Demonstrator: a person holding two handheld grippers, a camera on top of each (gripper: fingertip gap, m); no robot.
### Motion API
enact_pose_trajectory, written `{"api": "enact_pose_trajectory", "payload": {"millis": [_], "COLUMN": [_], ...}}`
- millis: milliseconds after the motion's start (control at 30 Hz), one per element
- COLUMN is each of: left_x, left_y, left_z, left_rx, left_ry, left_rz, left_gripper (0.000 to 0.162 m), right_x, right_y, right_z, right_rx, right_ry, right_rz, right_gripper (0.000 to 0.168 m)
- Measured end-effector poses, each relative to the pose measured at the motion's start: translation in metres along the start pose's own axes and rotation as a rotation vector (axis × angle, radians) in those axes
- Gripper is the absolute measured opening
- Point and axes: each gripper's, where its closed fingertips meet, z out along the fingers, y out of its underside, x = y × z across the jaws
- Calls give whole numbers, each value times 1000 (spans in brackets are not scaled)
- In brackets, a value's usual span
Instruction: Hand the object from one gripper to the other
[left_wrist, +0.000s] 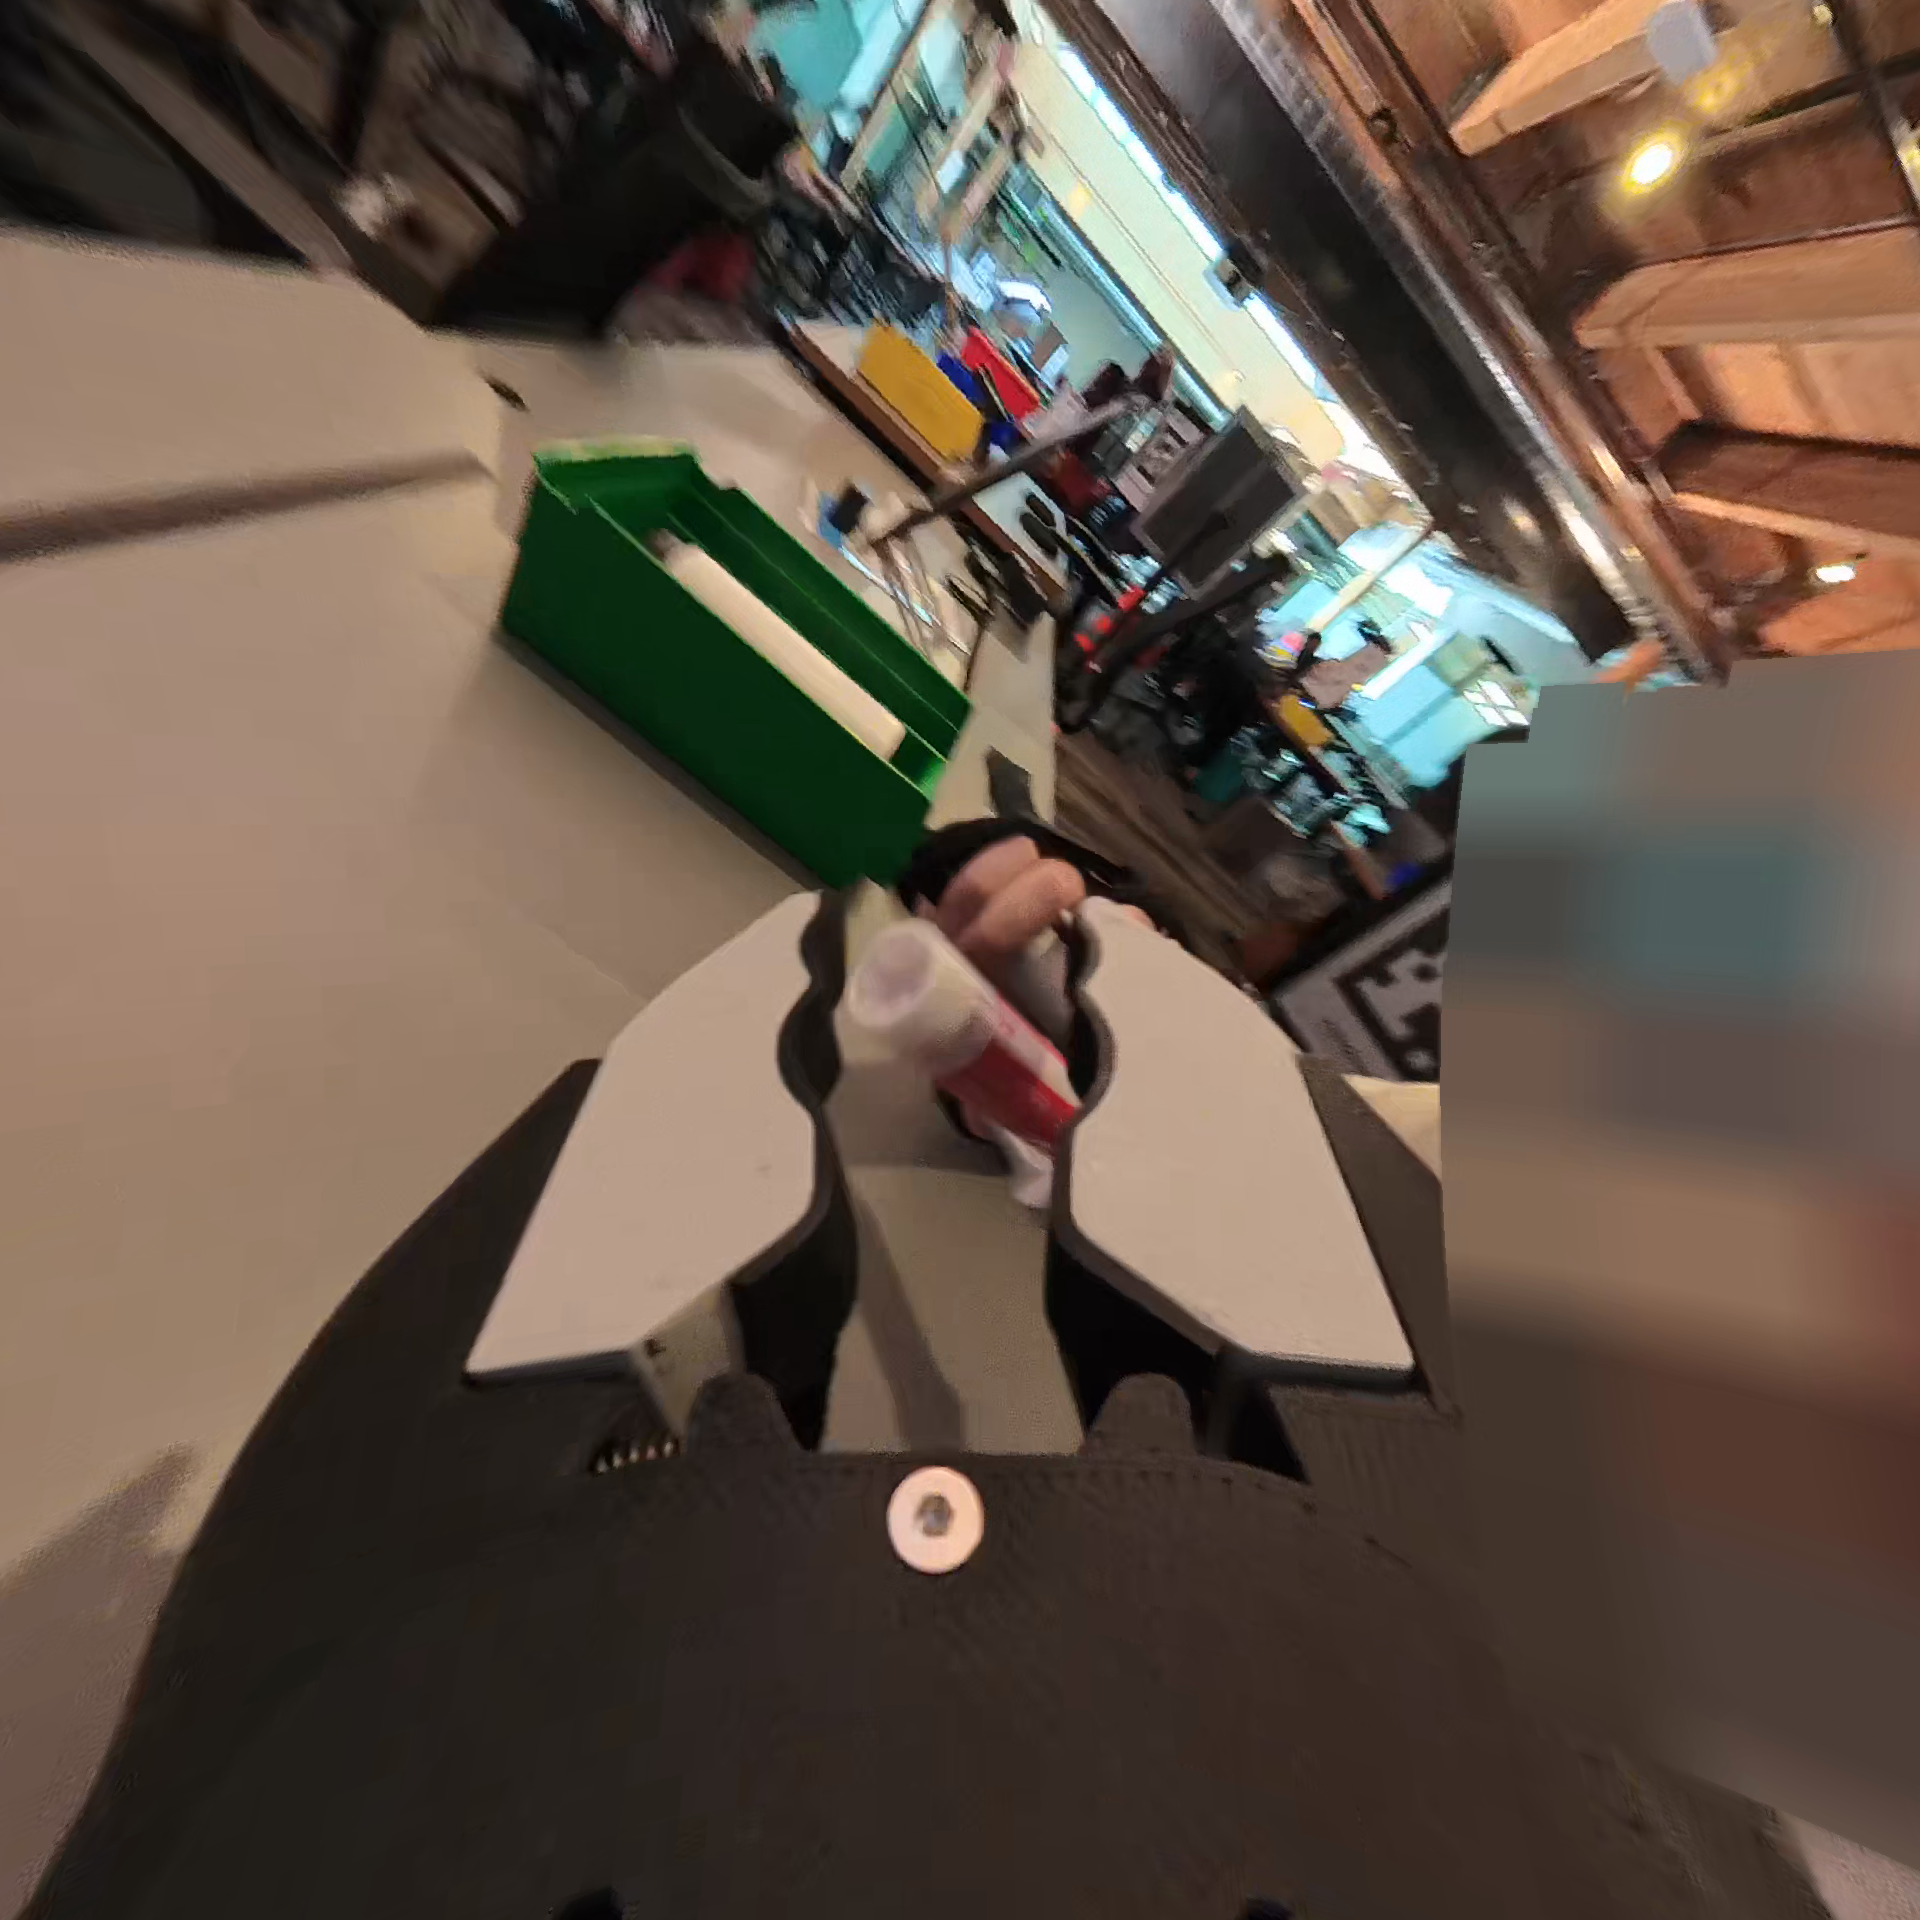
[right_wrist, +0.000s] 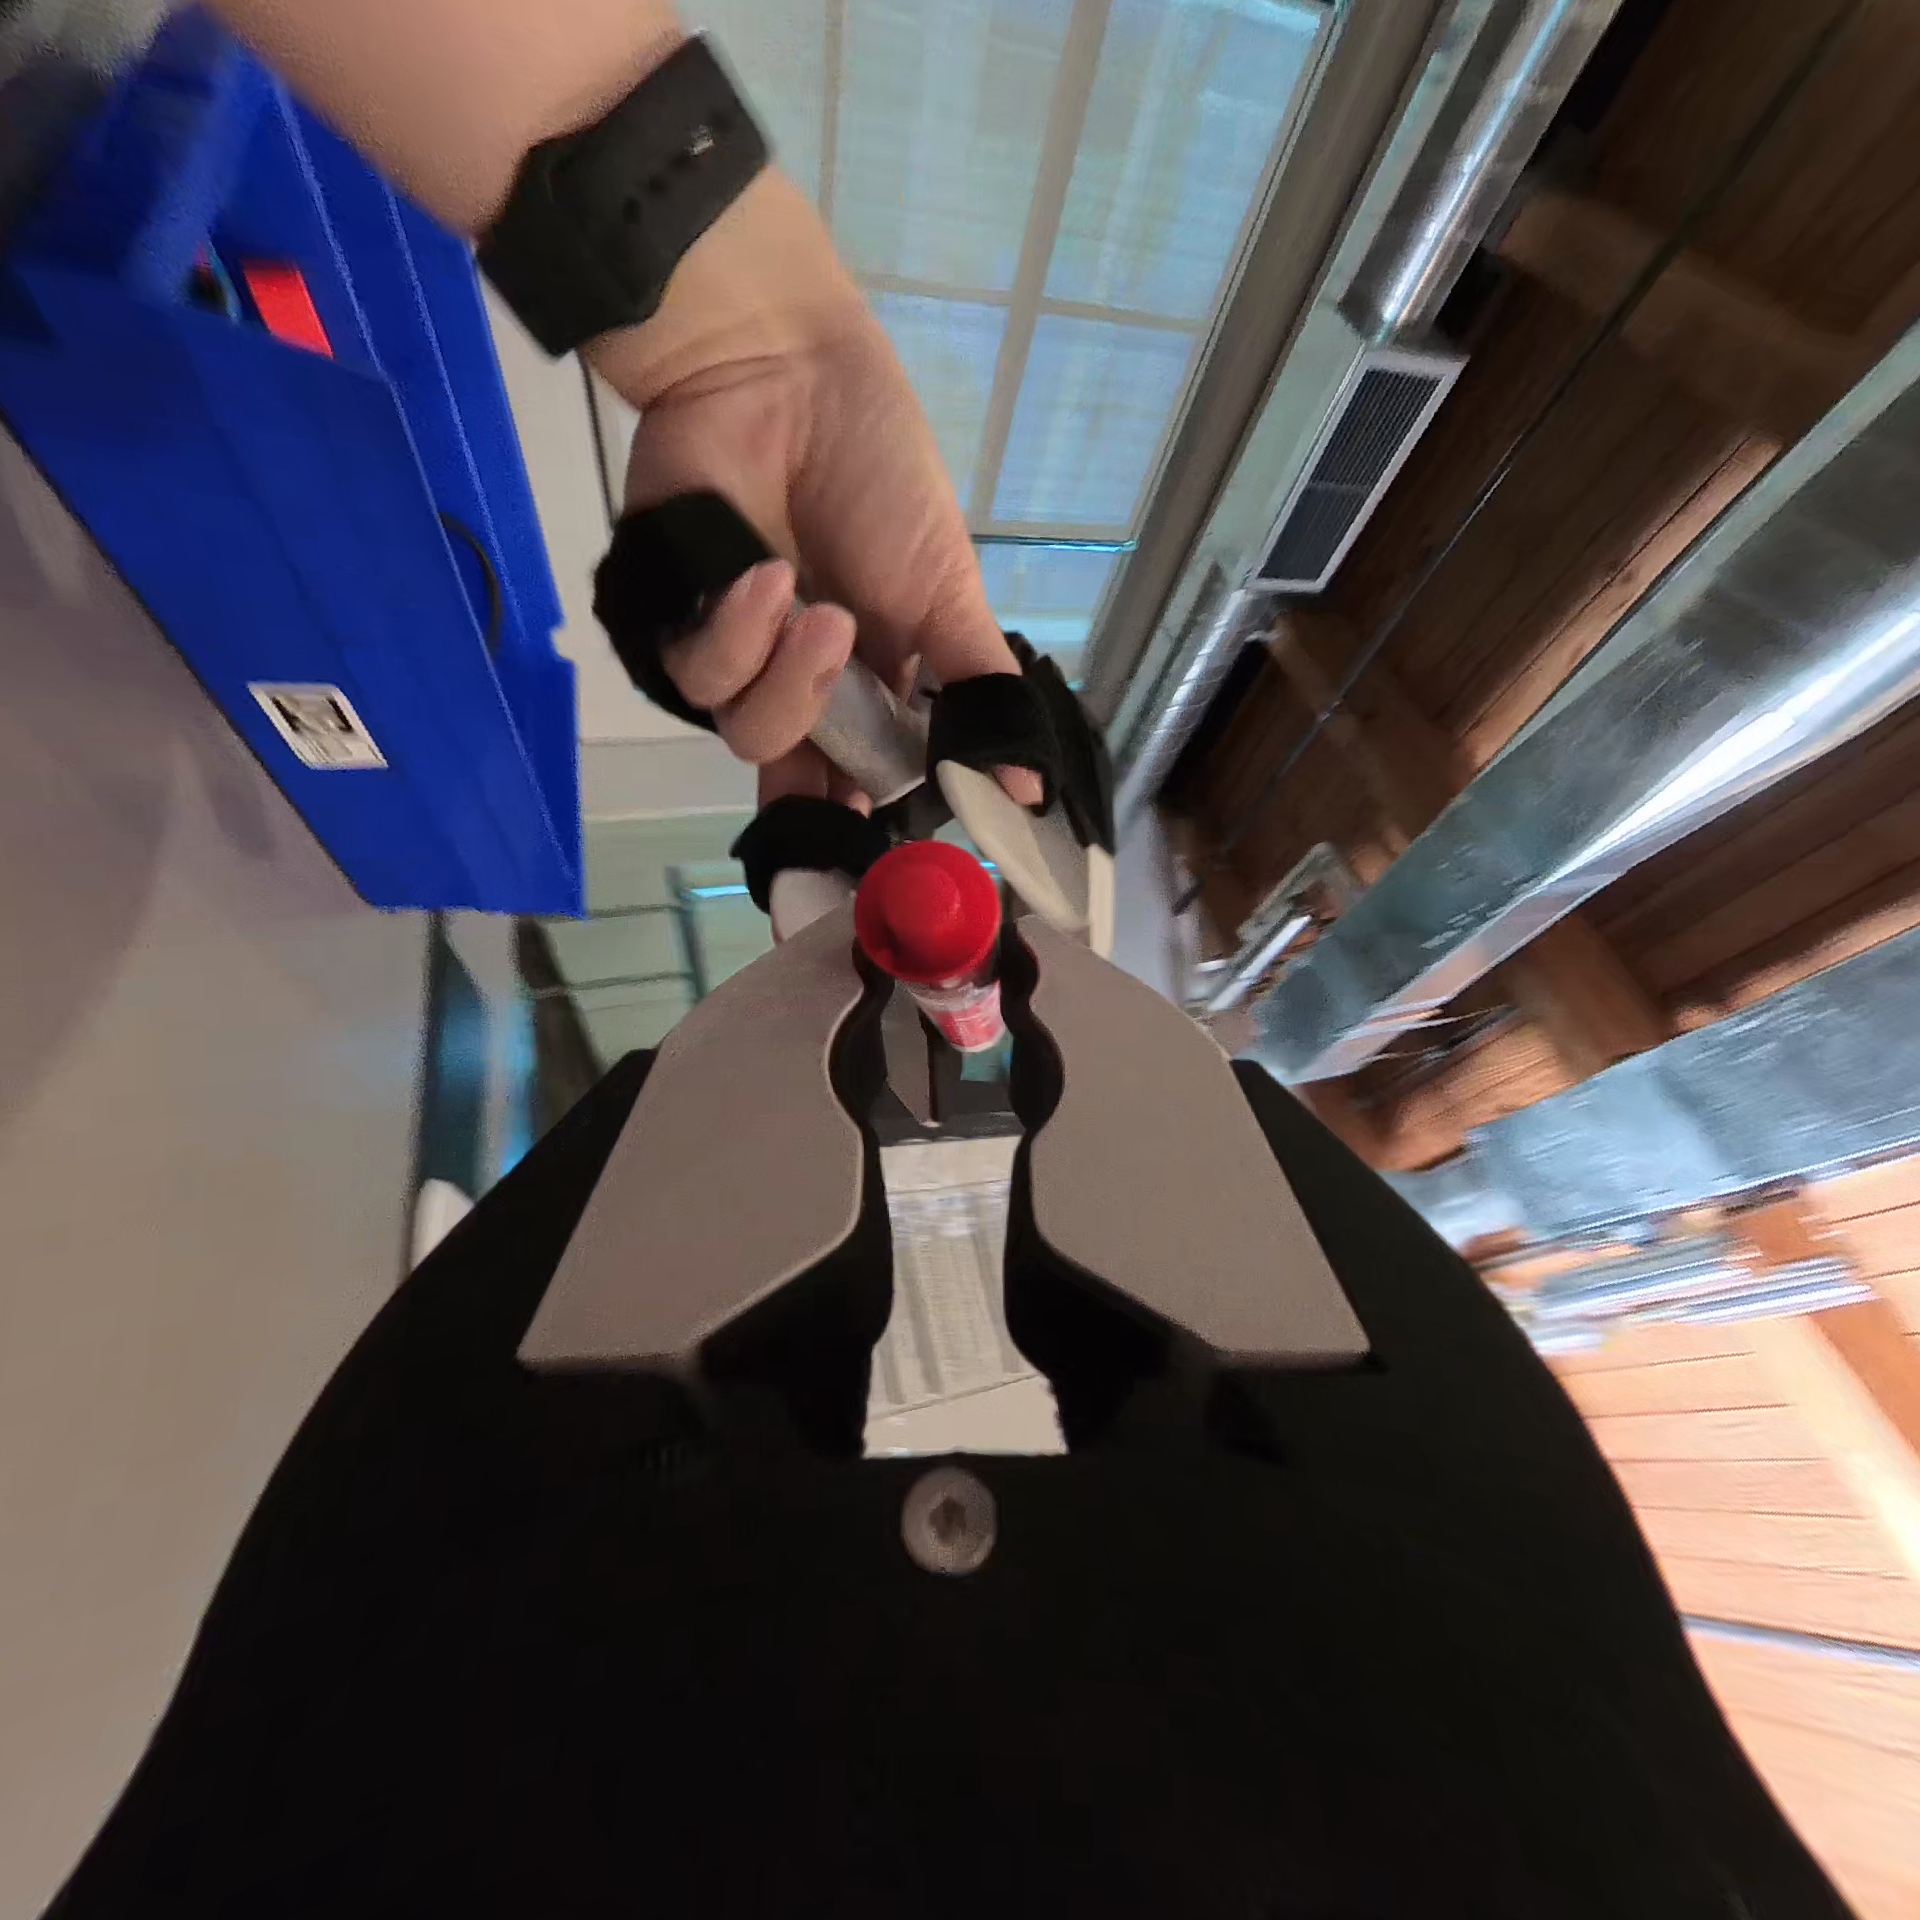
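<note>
A glue stick with a white and red body and a red cap is held in the air between both grippers. My right gripper is shut on it just behind the cap. My left gripper is open, its jaws wide on either side of the stick, whose white end faces that camera. In the right wrist view the left gripper's pale fingers stand apart around the stick, with the hand that holds it behind. The hand on the right gripper shows beyond the stick.
A green bin with a white tube in it sits on the grey table to the left. A blue bin holding something red shows at upper left in the right wrist view. Workshop clutter and a wooden ceiling lie behind.
</note>
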Motion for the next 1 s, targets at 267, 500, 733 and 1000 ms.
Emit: {"api": "enact_pose_trajectory", "payload": {"millis": [267, 500, 733, 1000], "left_x": [38, 27, 1, 4], "left_y": [-23, 19, 46, 16], "left_z": [-25, -2, 24, 27], "left_rx": [156, -142, -308, -85], "left_ry": [-204, -346, -347, -187], "left_rz": [728, 987, 939, 506], "left_gripper": [66, 64, 26, 20], "right_x": [43, 51, 44, 73], "right_y": [31, 43, 48, 80], "right_z": [-2, -9, -15, -16], "right_rx": [-63, -66, -93, -68], "right_ry": [-185, -493, -557, -209], "right_rz": [907, 1765, 1798, 1537], "right_gripper": [19, 19, 20, 66]}}
